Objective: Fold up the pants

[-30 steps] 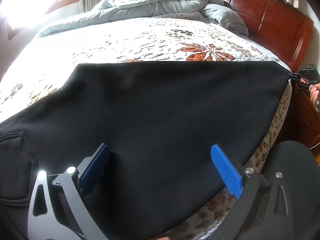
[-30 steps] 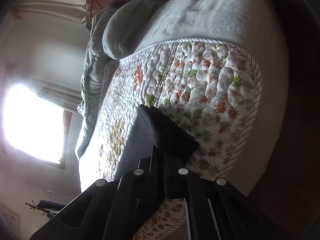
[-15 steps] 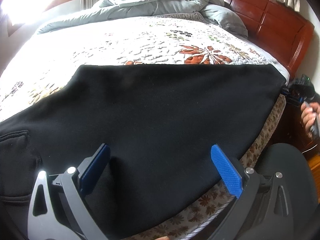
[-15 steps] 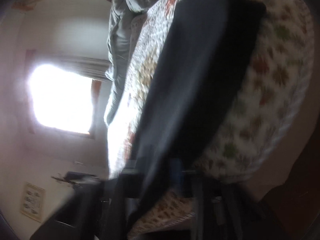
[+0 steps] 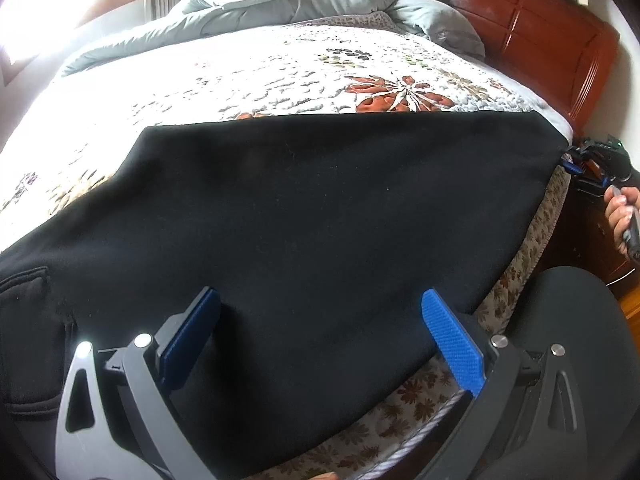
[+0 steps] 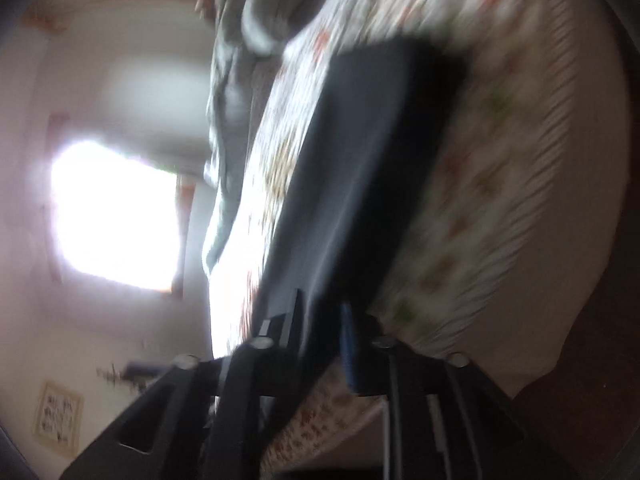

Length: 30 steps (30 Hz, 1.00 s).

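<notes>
Black pants (image 5: 320, 216) lie spread flat across the floral bedspread (image 5: 280, 76), a pocket at the lower left. My left gripper (image 5: 320, 328) hovers over the near part of the pants, jaws wide open, blue pads (image 5: 452, 344) empty. My right gripper (image 5: 576, 164) shows at the far right corner of the pants, at the bed's edge. In the blurred right wrist view the pants (image 6: 360, 168) run away from the right gripper (image 6: 324, 320), whose jaws stand slightly apart around the cloth edge; whether they pinch it is unclear.
A grey duvet (image 5: 280, 4) is bunched at the far side of the bed. A red wooden headboard (image 5: 552, 40) stands at the right. A dark rounded shape (image 5: 576, 360) is at the lower right beside the bed edge. A bright window (image 6: 116, 208) is behind.
The right gripper, shut on the pants corner a second ago, has swung fast and its jaws now look slightly parted. The left gripper has stayed open over the pants.
</notes>
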Each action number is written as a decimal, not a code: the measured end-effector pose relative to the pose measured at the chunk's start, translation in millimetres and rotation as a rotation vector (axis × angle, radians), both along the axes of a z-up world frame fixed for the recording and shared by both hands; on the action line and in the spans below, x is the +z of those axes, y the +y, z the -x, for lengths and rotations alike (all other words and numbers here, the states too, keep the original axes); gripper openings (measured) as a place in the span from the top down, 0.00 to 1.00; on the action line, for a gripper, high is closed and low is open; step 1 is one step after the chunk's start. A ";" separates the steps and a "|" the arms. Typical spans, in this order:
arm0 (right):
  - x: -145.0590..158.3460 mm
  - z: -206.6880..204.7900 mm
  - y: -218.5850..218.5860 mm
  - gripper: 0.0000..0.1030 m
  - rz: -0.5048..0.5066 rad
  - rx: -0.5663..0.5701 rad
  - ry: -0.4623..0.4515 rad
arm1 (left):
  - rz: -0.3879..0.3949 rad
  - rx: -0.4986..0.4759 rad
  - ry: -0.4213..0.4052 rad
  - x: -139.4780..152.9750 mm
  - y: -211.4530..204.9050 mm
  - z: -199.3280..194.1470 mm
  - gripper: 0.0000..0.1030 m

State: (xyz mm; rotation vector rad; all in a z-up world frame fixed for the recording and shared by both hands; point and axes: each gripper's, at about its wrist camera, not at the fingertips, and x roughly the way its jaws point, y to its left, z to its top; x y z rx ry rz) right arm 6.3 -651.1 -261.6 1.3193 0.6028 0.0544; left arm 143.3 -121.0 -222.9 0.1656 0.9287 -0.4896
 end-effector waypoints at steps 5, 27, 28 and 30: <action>-5.7 5.9 -35.5 0.49 -0.030 -0.127 -0.006 | -0.001 0.009 -0.002 -1.9 -0.6 0.2 0.03; 48.1 -38.4 -40.5 0.90 0.160 -0.093 -0.029 | 0.013 0.015 0.009 3.1 2.0 0.2 0.03; 57.7 -39.0 -36.4 0.90 0.185 -0.089 -0.030 | 0.020 0.016 0.010 5.2 3.4 1.3 0.03; 80.9 -43.3 -26.8 0.90 0.240 -0.079 -0.041 | 0.031 0.021 0.007 9.0 7.3 3.7 0.03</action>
